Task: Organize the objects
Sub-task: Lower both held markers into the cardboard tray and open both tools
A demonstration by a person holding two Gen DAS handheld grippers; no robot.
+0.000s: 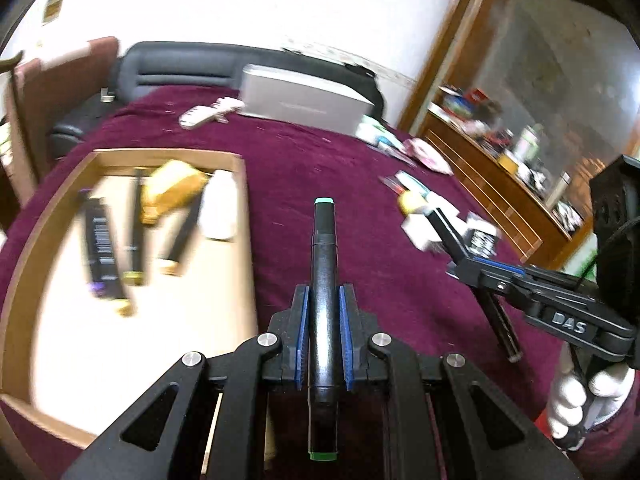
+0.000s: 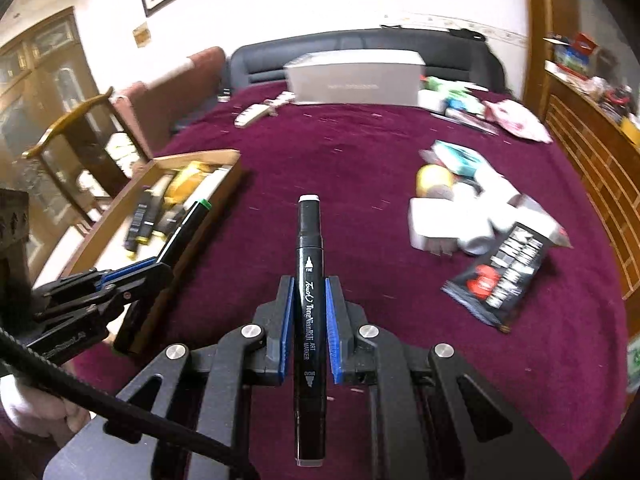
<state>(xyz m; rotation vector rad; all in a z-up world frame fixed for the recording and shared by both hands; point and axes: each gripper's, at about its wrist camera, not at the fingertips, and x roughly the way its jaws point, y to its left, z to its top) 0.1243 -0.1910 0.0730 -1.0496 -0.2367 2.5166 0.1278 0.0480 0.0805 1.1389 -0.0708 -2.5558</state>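
My left gripper (image 1: 324, 312) is shut on a black marker with green caps (image 1: 323, 264), held above the maroon cloth just right of the wooden tray (image 1: 244, 208). The tray holds several markers (image 1: 100, 248), a yellow item and a white item. My right gripper (image 2: 308, 308) is shut on a black art marker with grey caps (image 2: 308, 264) over the middle of the cloth. The left gripper with its marker also shows in the right wrist view (image 2: 132, 272), over the tray's near corner. The right gripper shows in the left wrist view (image 1: 480, 268), at the right.
A pile of loose packets, a yellow roll and white boxes (image 2: 460, 208) lies right of centre, with a black snack packet (image 2: 500, 280). A grey box (image 2: 356, 78) stands at the back. A wooden cabinet (image 1: 500, 184) runs along the right; a chair (image 2: 72, 128) stands at the left.
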